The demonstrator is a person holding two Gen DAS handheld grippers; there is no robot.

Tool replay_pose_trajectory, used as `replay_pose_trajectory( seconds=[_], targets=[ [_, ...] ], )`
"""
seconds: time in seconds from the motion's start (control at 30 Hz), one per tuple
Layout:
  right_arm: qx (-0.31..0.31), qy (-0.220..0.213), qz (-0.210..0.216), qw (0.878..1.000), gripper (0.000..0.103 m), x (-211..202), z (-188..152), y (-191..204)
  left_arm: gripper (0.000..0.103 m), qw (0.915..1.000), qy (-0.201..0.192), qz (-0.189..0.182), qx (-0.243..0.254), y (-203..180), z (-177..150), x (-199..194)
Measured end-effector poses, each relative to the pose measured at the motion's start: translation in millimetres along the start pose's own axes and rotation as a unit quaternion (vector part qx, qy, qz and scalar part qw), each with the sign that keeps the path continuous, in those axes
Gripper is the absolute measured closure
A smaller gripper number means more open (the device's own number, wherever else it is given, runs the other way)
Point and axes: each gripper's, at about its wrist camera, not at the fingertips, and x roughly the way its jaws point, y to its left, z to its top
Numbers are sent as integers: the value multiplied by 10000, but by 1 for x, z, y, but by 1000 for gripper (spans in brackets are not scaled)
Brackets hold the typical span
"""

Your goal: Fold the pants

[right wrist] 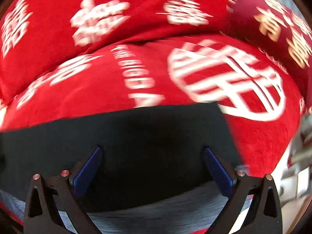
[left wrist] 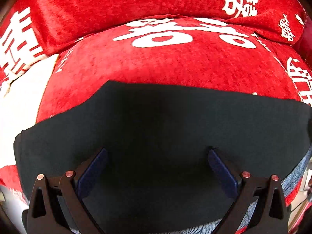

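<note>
Both the left gripper [left wrist: 157, 157] and right gripper [right wrist: 152, 156] hover wide apart and empty over the dark pants [left wrist: 159, 120]; a shallow pinch risks snagging the red cover [left wrist: 156, 66] instead.

Left gripper [left wrist: 157, 154], right gripper [right wrist: 152, 153], jaws wide

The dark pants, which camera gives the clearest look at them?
The left wrist view: the dark pants are sharp, with their far edge and left corner showing. The right wrist view shows them too, but motion-blurred.
</note>
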Motion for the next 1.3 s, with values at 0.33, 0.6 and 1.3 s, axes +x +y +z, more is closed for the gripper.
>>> replay_pose_trajectory(
  seconds=[0.33,0.6,1.3],
  targets=[
    [-1548,-265,923,9833,1,-60,-72,95,0,9946,-181,97,1016,-78,-53,-24],
    [-736,-196,368,9964,0,-45,-83,47,0,9936,-237,255,1070,-83,-55,-23],
    [1060,-161,1818,9775,0,-33,-82,-35,0,9970,377,-18,680,-196,-1,1]
  ],
)
